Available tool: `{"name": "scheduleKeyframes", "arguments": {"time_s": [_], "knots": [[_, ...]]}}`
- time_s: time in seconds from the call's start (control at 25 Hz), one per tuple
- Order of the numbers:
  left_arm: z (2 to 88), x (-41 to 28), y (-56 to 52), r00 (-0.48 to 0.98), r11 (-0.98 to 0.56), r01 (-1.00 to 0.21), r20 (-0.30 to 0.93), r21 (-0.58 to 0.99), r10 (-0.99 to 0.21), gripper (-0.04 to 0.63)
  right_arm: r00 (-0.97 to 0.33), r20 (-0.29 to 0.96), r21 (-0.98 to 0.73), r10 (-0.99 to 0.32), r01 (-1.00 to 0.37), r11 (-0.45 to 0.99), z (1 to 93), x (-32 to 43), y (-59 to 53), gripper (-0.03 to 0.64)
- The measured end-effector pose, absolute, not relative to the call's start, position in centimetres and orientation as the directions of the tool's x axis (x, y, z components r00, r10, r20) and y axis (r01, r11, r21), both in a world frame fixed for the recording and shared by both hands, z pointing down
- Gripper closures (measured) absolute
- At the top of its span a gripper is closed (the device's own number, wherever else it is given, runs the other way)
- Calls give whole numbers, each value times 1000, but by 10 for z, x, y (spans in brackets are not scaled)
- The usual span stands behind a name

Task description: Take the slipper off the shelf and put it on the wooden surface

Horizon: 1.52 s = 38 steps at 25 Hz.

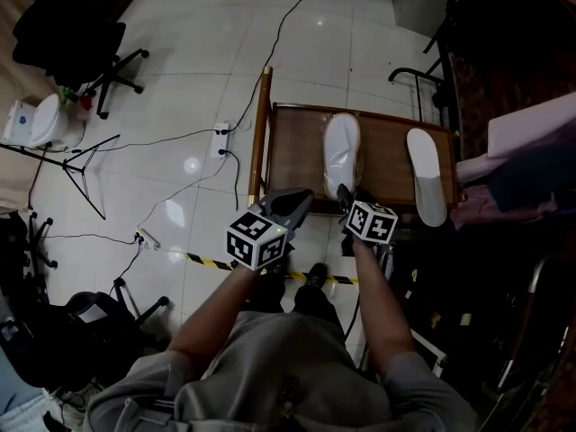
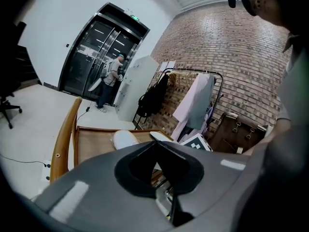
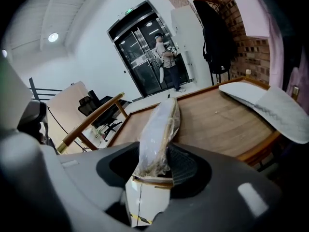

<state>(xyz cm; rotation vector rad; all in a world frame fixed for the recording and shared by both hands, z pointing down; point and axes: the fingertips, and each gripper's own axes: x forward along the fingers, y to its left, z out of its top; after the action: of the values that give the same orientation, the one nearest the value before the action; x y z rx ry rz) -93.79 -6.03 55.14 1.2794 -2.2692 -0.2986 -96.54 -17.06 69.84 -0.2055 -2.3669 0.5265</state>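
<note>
Seen from the head view, a white slipper sealed in clear plastic (image 1: 342,151) lies on the brown wooden surface with raised rails (image 1: 292,156), its heel toward the person. The right gripper (image 1: 342,190) sits at that heel, while the left gripper (image 1: 309,194) hovers just beside it at the surface's near edge. A second, unwrapped white slipper (image 1: 426,183) rests along the right side of the wood, well apart from the first. In the left gripper view, the left gripper (image 2: 154,143) has its jaws clenched tip to tip with nothing between them. Beyond it are the wooden surface (image 2: 94,146), the wrapped slipper (image 2: 124,139) and a red brick wall (image 2: 217,66). In the right gripper view, the right gripper (image 3: 153,166) has its jaws parted and its grip released. The wrapped slipper's (image 3: 161,124) heel stands between them, and the rest of it stretches away over the wood (image 3: 212,124). The second slipper (image 3: 260,105) lies at the far right.
</note>
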Motion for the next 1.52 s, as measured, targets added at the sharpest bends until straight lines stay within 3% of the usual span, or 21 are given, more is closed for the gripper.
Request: {"name": "scheduleKeyframes", "arguments": {"time_s": [0.24, 0.52, 0.6, 0.84, 1.0, 1.2, 1.52], "knots": [[551, -938, -65, -414, 522, -741, 326, 422, -850, 592, -793, 576, -297, 198, 23, 955, 684, -963, -182, 300], [531, -935, -87, -380, 473, -783, 292, 405, -878, 592, -863, 461, -295, 206, 70, 953, 613, -955, -194, 298], [524, -934, -93, -367, 457, -798, 284, 392, -886, 592, -882, 426, -304, 202, 71, 950, 590, -951, -198, 317], [507, -931, -104, -349, 426, -821, 256, 380, -901, 592, -930, 303, -304, 208, 112, 946, 528, -934, -201, 498], [496, -931, -109, -347, 415, -833, 239, 366, -907, 592, -951, 223, -293, 216, 146, 945, 493, -927, -200, 574], [481, -926, -118, -335, 393, -850, 217, 351, -917, 592, -955, 161, -286, 251, 198, 938, 466, -924, -197, 617], [455, -923, -123, -317, 361, -871, 180, 332, -931, 592, -941, 118, -229, 319, 286, 930, 435, -921, -184, 617]]}}
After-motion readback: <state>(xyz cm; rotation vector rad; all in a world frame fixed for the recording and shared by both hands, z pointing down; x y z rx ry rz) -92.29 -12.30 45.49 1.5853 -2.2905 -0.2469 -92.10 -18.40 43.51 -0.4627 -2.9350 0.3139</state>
